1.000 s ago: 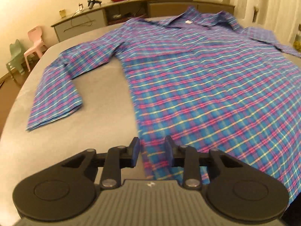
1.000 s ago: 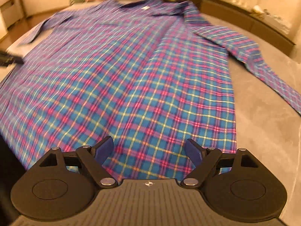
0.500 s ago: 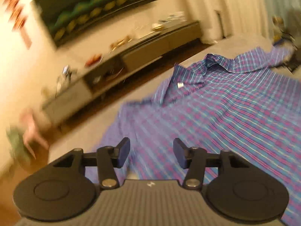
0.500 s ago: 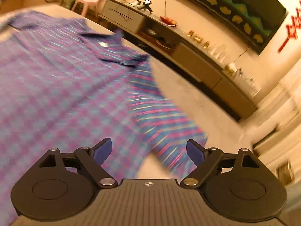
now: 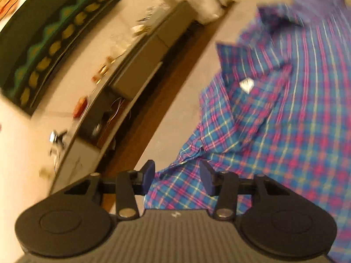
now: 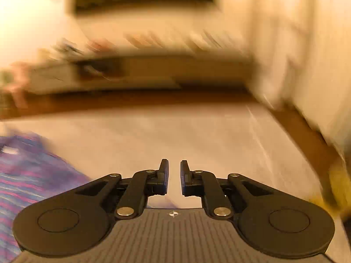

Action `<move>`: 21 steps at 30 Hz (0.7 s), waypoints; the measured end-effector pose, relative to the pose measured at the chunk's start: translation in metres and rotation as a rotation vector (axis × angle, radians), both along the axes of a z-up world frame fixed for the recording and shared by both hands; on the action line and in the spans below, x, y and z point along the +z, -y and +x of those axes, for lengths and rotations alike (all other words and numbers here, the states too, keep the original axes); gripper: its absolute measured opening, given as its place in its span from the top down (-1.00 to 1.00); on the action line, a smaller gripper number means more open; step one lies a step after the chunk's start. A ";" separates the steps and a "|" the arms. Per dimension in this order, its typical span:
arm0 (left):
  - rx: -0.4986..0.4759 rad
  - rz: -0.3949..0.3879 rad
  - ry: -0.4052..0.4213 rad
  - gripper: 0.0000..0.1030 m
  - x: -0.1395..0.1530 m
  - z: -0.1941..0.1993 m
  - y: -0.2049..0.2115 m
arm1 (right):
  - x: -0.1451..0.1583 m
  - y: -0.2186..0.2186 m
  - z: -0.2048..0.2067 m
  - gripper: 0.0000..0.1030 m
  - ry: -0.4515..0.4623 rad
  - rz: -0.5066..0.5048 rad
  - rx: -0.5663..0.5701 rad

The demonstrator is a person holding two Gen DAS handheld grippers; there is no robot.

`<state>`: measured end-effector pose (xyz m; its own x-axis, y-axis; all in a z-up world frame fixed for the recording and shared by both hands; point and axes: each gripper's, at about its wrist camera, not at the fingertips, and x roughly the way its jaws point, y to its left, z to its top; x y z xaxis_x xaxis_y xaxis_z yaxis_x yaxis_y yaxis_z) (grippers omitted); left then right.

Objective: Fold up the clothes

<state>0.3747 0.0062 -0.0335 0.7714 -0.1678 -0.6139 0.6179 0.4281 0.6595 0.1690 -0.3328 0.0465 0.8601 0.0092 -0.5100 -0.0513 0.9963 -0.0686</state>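
Shirt (image 5: pixel 296 114): plaid, spread on the grey bed (image 5: pixel 186 100), collar (image 5: pixel 248 65) and white label (image 5: pixel 246 85) toward the bed's far edge. Left view blurred and tilted.

My left gripper (image 5: pixel 177 176) hangs over the shirt's shoulder area near that edge, fingers apart, nothing between them.

My right gripper (image 6: pixel 174 176) is over bare bed; shirt (image 6: pixel 24 175) only at the view's lower left. Fingers nearly together, a narrow gap left, holding nothing. Heavy motion blur.

Beyond the bed: wood floor (image 5: pixel 158 100), low cabinet (image 5: pixel 140 65).
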 end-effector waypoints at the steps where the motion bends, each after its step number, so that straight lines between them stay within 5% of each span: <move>1: -0.027 0.025 0.006 0.25 -0.007 0.005 0.001 | 0.004 -0.033 0.001 -0.25 0.026 -0.071 0.131; 3: -0.093 0.067 0.018 0.29 -0.017 0.006 0.010 | -0.005 -0.088 0.008 -0.66 0.062 -0.271 0.340; 9: -0.267 0.189 0.058 0.44 -0.046 0.005 0.028 | -0.100 -0.210 0.051 -0.70 0.115 -1.094 0.767; 11: -0.286 0.178 0.061 0.58 -0.050 0.008 0.029 | -0.099 -0.209 0.069 -0.63 0.086 -1.065 0.773; 12: -0.298 0.165 0.046 0.89 -0.050 0.008 0.029 | -0.098 -0.207 0.078 -0.46 0.071 -1.042 0.772; 13: -0.306 0.155 0.027 0.98 -0.052 0.010 0.028 | -0.097 -0.205 0.086 0.13 0.056 -1.019 0.771; 17: -0.321 0.020 -0.057 0.99 -0.039 0.015 0.024 | -0.054 -0.181 0.110 0.78 -0.026 -0.661 0.736; 19: -0.214 -0.300 -0.153 0.99 -0.003 0.037 0.012 | -0.030 -0.164 0.121 0.92 -0.053 -0.448 0.705; 21: 0.008 -0.600 -0.215 0.99 0.020 0.074 -0.010 | -0.009 -0.122 0.145 0.93 -0.116 -0.057 0.630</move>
